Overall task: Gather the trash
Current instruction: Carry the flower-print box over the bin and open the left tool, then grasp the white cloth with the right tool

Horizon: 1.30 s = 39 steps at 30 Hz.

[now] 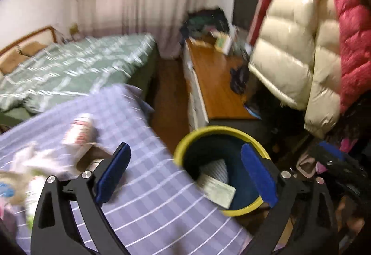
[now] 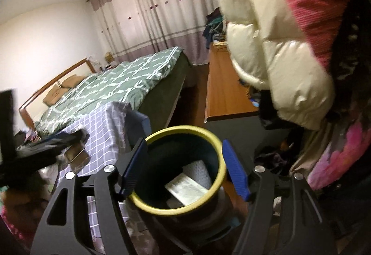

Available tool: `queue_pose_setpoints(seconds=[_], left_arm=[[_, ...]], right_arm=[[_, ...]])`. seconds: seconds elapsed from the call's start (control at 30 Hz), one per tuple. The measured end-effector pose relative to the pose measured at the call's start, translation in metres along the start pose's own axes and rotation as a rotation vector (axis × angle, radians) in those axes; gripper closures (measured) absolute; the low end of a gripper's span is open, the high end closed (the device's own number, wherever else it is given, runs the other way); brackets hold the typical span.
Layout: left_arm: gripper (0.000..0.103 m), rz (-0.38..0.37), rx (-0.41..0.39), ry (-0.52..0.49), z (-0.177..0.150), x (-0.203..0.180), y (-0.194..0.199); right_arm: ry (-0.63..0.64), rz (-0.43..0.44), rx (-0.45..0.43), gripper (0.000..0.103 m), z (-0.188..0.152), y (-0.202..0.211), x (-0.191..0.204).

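A dark bin with a yellow rim (image 1: 222, 129) (image 2: 185, 130) stands beside a table covered in purple checked cloth (image 1: 143, 185). Flat boxes lie inside it (image 1: 219, 190) (image 2: 187, 187). My left gripper (image 1: 185, 176) is open and empty, over the table edge and the bin. Blurred trash lies on the cloth at left: a red-and-white carton (image 1: 80, 132) and crumpled white paper (image 1: 30, 162). My right gripper (image 2: 184, 171) has its blue pads on either side of the bin's rim, holding it. The left gripper shows in the right wrist view (image 2: 41, 146) over the table.
A bed with a green quilt (image 1: 69, 74) (image 2: 111, 83) lies behind the table. A wooden desk (image 1: 215, 83) (image 2: 227, 92) with clutter stands at right. Cream (image 1: 289, 46) and red puffer jackets (image 1: 352, 34) hang close over the bin. Clothes pile on the floor at right (image 2: 336, 157).
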<state>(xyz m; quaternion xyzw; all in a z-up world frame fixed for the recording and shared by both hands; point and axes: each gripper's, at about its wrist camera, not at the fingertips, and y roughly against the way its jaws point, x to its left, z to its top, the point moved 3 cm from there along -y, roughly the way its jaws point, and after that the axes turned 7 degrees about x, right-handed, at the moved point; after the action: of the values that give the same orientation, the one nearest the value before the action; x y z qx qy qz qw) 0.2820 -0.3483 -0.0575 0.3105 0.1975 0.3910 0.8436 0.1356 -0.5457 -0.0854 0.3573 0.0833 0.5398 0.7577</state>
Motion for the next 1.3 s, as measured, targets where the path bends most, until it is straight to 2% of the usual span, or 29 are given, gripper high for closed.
queue_pose_setpoints(seconds=[0.1, 0.23, 0.33, 0.37, 0.6, 0.67, 0.73, 1.0, 1.2, 1.3], left_arm=[[0.007, 0.076, -0.076, 0.038, -0.017, 0.039, 0.046], [0.005, 0.172, -0.129, 0.108, -0.044, 0.093, 0.100], [0.005, 0.268, -0.175, 0.170, -0.068, 0.136, 0.138], [0.005, 0.322, -0.194, 0.189, -0.079, 0.154, 0.150], [0.005, 0.515, -0.234, 0.244, -0.140, 0.234, 0.180], [0.005, 0.523, -0.234, 0.288, -0.153, 0.254, 0.180], [0.005, 0.498, -0.230, 0.320, -0.161, 0.267, 0.182], [0.005, 0.498, -0.254, 0.294, -0.168, 0.270, 0.186], [0.005, 0.474, -0.252, 0.315, -0.164, 0.260, 0.183], [0.005, 0.466, -0.248, 0.322, -0.164, 0.261, 0.183]], right_arm=[[0.031, 0.029, 0.020, 0.039, -0.002, -0.006, 0.021], [0.067, 0.064, 0.039, 0.039, -0.004, -0.013, 0.051], [0.113, 0.084, 0.053, 0.039, -0.006, -0.019, 0.079], [0.124, 0.094, 0.058, 0.039, -0.006, -0.020, 0.086], [0.219, 0.180, 0.102, 0.039, -0.013, -0.031, 0.157], [0.250, 0.196, 0.114, 0.039, -0.015, -0.035, 0.175], [0.295, 0.228, 0.131, 0.039, -0.017, -0.041, 0.199], [0.455, 0.361, 0.230, 0.039, -0.020, -0.079, 0.297], [0.540, 0.360, 0.328, 0.053, -0.025, -0.130, 0.343], [0.553, 0.356, 0.370, 0.054, -0.029, -0.148, 0.353]])
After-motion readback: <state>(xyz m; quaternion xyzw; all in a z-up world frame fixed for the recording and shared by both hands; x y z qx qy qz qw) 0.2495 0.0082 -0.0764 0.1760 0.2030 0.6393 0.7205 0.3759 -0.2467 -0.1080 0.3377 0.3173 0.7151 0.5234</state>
